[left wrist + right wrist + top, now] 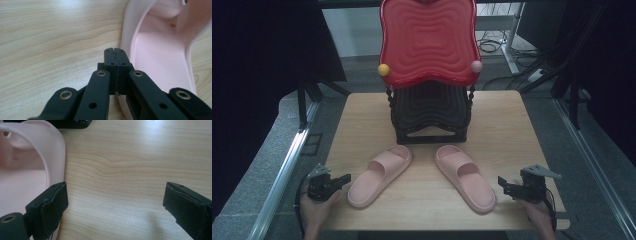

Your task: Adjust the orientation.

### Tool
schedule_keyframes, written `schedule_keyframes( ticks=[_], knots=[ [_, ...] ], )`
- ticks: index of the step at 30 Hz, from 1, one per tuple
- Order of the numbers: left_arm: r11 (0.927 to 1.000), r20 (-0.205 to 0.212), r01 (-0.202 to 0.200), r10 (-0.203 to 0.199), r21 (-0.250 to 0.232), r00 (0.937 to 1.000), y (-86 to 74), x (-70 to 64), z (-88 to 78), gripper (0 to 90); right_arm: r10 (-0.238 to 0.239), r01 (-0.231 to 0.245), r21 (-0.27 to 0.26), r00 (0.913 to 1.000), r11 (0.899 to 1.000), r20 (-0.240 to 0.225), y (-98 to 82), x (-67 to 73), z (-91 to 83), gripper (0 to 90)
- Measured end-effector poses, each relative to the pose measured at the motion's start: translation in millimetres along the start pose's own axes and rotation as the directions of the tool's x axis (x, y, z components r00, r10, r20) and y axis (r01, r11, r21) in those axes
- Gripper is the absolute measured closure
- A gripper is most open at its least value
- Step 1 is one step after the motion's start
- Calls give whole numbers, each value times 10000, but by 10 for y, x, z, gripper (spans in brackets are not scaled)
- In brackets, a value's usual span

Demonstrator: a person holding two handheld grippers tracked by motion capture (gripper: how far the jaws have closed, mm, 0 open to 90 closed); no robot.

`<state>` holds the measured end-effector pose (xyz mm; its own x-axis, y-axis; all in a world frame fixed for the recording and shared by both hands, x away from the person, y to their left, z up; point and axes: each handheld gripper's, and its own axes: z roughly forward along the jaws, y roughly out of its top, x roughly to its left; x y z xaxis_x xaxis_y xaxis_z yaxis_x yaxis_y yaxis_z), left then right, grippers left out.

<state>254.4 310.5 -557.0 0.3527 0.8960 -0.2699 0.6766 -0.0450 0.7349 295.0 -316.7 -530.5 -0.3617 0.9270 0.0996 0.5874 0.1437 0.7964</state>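
You're working over a light wooden table point(512, 125), grain running left to right. At the far middle edge stands a black ribbed rack point(430, 114) with a red wavy tray point(428, 42) propped on top. Nearer you, two pink slippers lie flat on the wood: the left slipper point(379, 175) angles toward the near left corner, the right slipper point(465, 178) toward the near right, toes close together by the rack.

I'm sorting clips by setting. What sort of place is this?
Probably a lab or recording workspace, not a home: a wooden table stands on grey carpet between metal rails, with cables on the floor behind.
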Motion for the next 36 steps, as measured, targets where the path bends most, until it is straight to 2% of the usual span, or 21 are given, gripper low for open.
schedule_keyframes(
  ticks=[8, 13, 19, 25, 29, 30, 31, 32, 36],
  knots=[
    [9980, 140, -175, 166, 613, 9998, -28, -26, 104, 900, 9, -10, 144, 10000, 9999, 78, -21, -7, 12, 59],
    [9919, 404, -605, 562, 1118, 9976, -44, -131, 183, 900, 14, -14, 32, 9999, 10000, 164, -25, -5, -18, 60],
    [9812, 729, -1243, 1146, 1474, 9907, -30, -306, 230, 899, 5, -5, 12, 9998, 10000, 180, -29, -10, -34, 60],
    [9701, 1238, -1825, 1637, 1600, 9787, -11, -508, 271, 899, 14, -15, 18, 9998, 10000, 175, -29, -9, -43, 60],
    [9595, 1628, -2263, 1994, 1678, 9663, 12, -661, 313, 899, 12, -12, 11, 9999, 10000, 164, -28, -4, -47, 60],
    [9595, 1628, -2263, 1994, 1678, 9663, 12, -661, 313, 899, 2, -2, 13, 9999, 10000, 159, -28, -3, -47, 60],
    [9559, 1855, -2422, 2109, 1662, 9597, 14, -745, 354, 899, -1, 1, 11, 9999, 10000, 151, -27, -1, -47, 61],
    [9535, 1957, -2518, 2184, 1657, 9560, 18, -786, 375, 899, 4, -4, 6, 9999, 10000, 139, -26, 2, -47, 61],
    [9489, 2165, -2768, 2413, 1518, 9460, 27, -931, 459, 899, 179, -179, -99, 9998, 9998, 67, -15, 31, -46, 64]
  ],
)
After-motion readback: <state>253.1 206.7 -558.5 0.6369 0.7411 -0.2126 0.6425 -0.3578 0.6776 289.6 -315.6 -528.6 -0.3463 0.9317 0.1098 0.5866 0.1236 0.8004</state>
